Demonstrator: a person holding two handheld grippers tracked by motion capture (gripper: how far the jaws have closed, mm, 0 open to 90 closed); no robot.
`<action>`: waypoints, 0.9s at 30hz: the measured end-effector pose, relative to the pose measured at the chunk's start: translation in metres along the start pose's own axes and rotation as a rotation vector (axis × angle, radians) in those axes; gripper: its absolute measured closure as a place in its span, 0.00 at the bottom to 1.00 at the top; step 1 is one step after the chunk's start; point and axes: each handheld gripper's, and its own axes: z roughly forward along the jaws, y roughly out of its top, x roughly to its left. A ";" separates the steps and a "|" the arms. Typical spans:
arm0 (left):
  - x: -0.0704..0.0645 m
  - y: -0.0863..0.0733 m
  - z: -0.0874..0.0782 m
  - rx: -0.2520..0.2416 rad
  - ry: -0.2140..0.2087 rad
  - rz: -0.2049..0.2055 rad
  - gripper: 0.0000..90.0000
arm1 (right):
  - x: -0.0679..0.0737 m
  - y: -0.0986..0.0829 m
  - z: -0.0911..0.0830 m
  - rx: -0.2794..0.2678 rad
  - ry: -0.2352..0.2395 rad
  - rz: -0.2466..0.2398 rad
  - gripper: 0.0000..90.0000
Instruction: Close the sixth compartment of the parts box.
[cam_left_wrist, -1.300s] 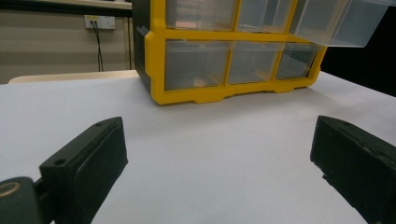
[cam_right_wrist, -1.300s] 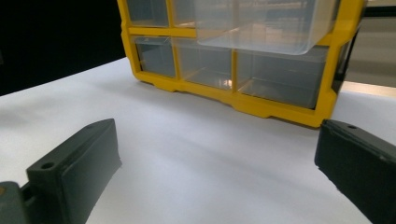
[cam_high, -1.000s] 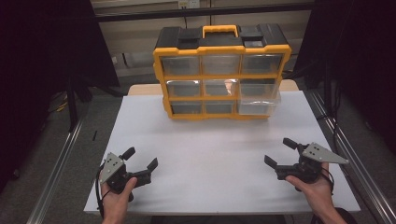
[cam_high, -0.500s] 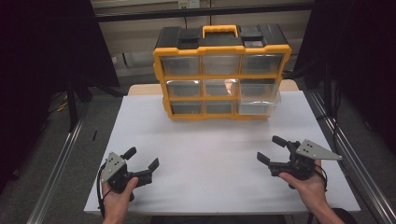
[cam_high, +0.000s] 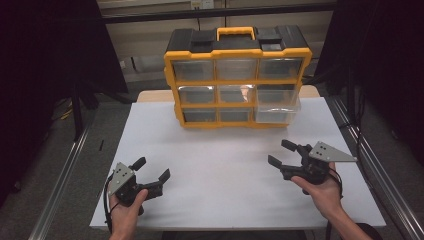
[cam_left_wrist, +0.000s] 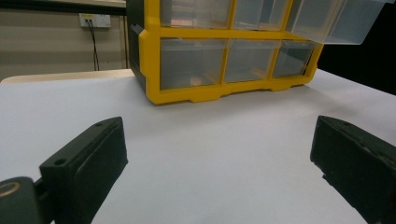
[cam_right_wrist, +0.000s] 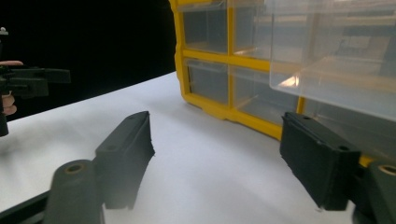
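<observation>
The yellow and black organizer (cam_high: 237, 77) stands upright at the far middle of the worktop (cam_high: 225, 165), its long axis running left to right across the table and its drawer fronts facing the person. A yellow carry handle (cam_high: 236, 33) sits on top, between black lid sections. Three rows of clear drawers show on the front, and the bottom-right drawer (cam_high: 276, 114) is pulled out toward the person, jutting past the yellow frame; the right gripper view catches it big and close at upper right (cam_right_wrist: 336, 60).

On to the hands. The left hand-held gripper (cam_high: 150, 171) is low at the near left corner of the white sheet, jaws spread wide with nothing between them, pointing toward the organizer. In its own view the organizer (cam_left_wrist: 224, 51) sits straight ahead across bare white surface. The right hand-held gripper (cam_high: 283, 153) is at the near right, held in a hand (cam_high: 320, 192), jaws also wide apart and empty, angled in toward the left.

The worktop is covered in white, with a strip of pale wood showing behind the organizer. Metal rails (cam_high: 65, 170) flank the table, grey floor lies beyond, and black curtains (cam_high: 45, 60) hang on both sides.
</observation>
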 end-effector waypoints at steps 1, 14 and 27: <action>0.000 0.000 0.000 0.000 0.001 0.000 0.04 | -0.001 0.001 0.001 -0.005 -0.001 0.000 0.30; 0.001 0.001 -0.001 -0.020 0.003 -0.012 0.04 | -0.008 0.013 0.015 -0.031 0.016 -0.002 0.61; 0.000 0.002 -0.001 -0.024 0.005 -0.012 0.04 | -0.016 0.019 0.021 -0.054 0.026 -0.021 0.99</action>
